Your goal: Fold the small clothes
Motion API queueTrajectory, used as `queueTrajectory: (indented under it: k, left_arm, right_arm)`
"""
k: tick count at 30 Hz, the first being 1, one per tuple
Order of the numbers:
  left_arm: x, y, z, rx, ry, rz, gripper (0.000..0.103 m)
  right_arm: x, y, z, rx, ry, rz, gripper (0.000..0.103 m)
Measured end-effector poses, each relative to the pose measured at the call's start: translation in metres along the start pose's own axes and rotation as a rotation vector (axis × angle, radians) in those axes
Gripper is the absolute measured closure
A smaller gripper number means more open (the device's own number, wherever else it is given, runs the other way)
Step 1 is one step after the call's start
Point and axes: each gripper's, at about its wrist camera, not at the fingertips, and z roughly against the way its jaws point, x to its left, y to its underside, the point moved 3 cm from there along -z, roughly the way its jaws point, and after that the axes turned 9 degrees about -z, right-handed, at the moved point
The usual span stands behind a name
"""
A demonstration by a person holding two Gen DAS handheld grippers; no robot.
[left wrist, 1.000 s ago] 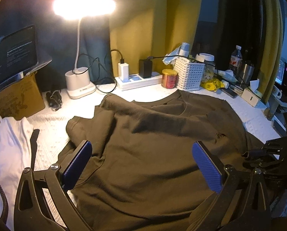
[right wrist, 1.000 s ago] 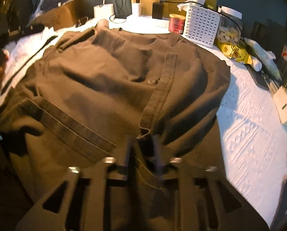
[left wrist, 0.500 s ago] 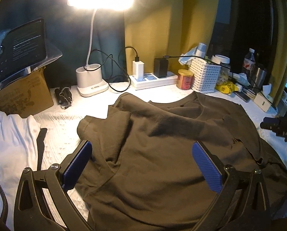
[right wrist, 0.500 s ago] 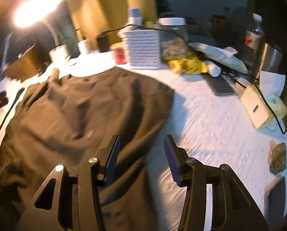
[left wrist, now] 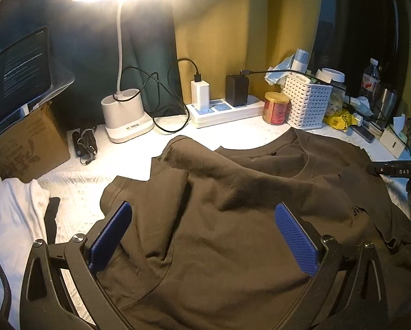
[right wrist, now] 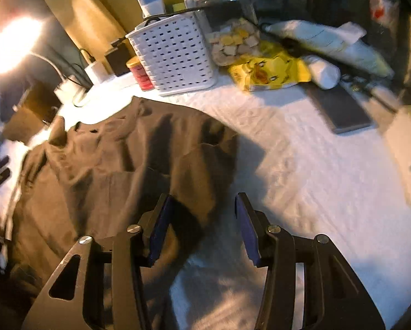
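A dark brown T-shirt point(left wrist: 233, 220) lies spread on the white table cover point(left wrist: 76, 192), neckline toward the back. My left gripper point(left wrist: 202, 205) hovers open just above its front left part, blue pads point(left wrist: 109, 236) wide apart and nothing gripped. In the right wrist view the T-shirt point(right wrist: 109, 165) fills the left side. My right gripper point(right wrist: 202, 196) is at the shirt's right edge, over cloth and bare cover. Its jaws are closing a little; the pads do not press on anything, though the edge of the cloth runs below the left pad point(right wrist: 161, 225).
Along the back stand a lamp base point(left wrist: 125, 118), a power strip point(left wrist: 227, 110) with chargers, a red can point(left wrist: 277, 108) and a white basket point(left wrist: 307, 104). A cardboard box point(left wrist: 29, 143) and a white cloth point(left wrist: 10, 214) are at the left. A dark phone point(right wrist: 343, 110) and a yellow packet point(right wrist: 268, 71) lie right of the shirt.
My right gripper was shut on a fold of the shirt a second ago; it has let go, opened and swung right to the shirt's edge. My left gripper has crept forward over the shirt.
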Motion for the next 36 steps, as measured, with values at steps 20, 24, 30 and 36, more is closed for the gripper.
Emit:
queueTrajectory:
  k: [20,24,30,36]
  left_arm:
    - [0.006,-0.001,-0.008,0.039,-0.046,-0.016,0.001]
    - [0.021,0.005,-0.005,0.038,-0.057,0.0,0.001]
    - [0.052,0.019,-0.004,0.041,-0.067,0.034,0.001]
    - [0.084,0.03,-0.021,0.059,-0.034,0.049,0.001]
  right_arm:
    - [-0.017,-0.025,0.001,-0.118,0.244,0.112,0.099]
    - [-0.007,-0.024,0.004,-0.13,0.268,0.109,0.076]
    - [0.01,-0.014,0.026,-0.161,0.275,0.102,0.056]
    - [0.035,0.002,0.046,-0.175,0.279,0.101,0.056]
